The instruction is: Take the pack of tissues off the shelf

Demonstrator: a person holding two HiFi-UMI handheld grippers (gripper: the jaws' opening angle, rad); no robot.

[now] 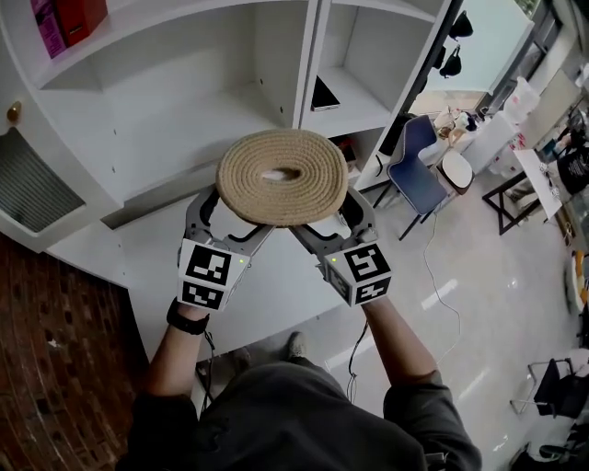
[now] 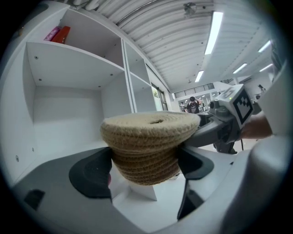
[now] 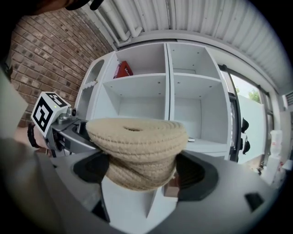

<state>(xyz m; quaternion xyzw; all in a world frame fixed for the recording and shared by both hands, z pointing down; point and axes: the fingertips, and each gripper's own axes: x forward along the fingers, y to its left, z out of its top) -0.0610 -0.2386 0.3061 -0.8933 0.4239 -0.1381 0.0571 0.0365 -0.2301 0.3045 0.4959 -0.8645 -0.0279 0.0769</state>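
A round tissue holder of coiled beige rope (image 1: 282, 177), with a slot in its top, hangs in the air in front of the white shelf unit (image 1: 184, 101). Both grippers grip it from below its rim. My left gripper (image 1: 230, 216) is shut on its left side and my right gripper (image 1: 336, 221) on its right side. In the left gripper view the holder (image 2: 149, 144) fills the gap between the black pads (image 2: 91, 173). The right gripper view shows the same holder (image 3: 137, 151) pressed between that gripper's pads (image 3: 197, 176). Its underside is hidden.
The shelf compartments nearest the holder hold nothing. Pink and red boxes (image 1: 64, 23) stand on the top left shelf, and a dark flat item (image 1: 324, 94) lies in the right compartment. A blue chair (image 1: 414, 170) and tables stand to the right. A brick surface (image 1: 55, 368) runs along the left.
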